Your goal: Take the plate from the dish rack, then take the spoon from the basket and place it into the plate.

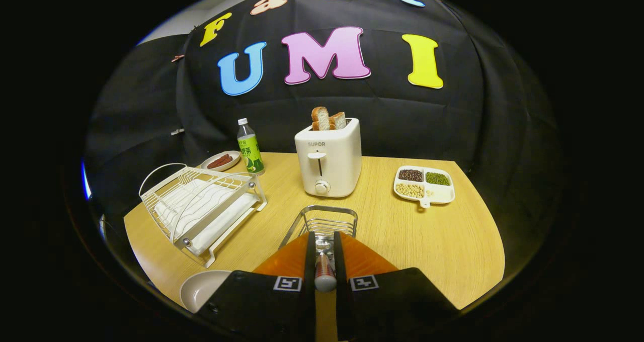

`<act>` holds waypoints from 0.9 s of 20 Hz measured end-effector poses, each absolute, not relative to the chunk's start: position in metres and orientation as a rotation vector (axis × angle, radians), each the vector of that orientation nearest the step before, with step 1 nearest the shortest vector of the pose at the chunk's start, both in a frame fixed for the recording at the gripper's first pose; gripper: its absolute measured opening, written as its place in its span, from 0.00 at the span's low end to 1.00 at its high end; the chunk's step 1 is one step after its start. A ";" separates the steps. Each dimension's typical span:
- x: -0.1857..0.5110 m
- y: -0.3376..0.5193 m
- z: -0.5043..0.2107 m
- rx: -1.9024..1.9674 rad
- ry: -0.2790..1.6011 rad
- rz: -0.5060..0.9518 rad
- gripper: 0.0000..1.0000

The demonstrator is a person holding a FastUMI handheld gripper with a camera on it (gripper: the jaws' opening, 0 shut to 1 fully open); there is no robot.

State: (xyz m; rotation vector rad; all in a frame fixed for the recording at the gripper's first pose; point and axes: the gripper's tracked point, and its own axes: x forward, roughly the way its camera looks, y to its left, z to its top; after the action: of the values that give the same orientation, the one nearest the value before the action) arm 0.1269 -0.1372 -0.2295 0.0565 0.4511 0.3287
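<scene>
Both fingers (324, 261) around lengthwise spoon (324, 274)

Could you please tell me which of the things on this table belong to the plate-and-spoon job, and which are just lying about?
Job things:
- claw, shut on the spoon
- wire basket, just ahead
- plate, on the table
- dish rack

Lying about:
- toaster with bread
- green bottle
- small dish
- divided tray of beans
</scene>
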 end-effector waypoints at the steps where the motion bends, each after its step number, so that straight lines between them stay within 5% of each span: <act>1: 0.126 -0.136 -0.231 0.046 0.461 0.336 0.19; 12: 0.125 -0.145 -0.161 0.092 0.430 0.353 0.18; 18: 0.088 -0.121 -0.115 0.135 0.416 0.481 0.17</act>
State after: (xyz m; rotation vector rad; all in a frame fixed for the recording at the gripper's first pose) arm 0.0880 -0.1209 -0.1150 0.1346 0.4161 0.4809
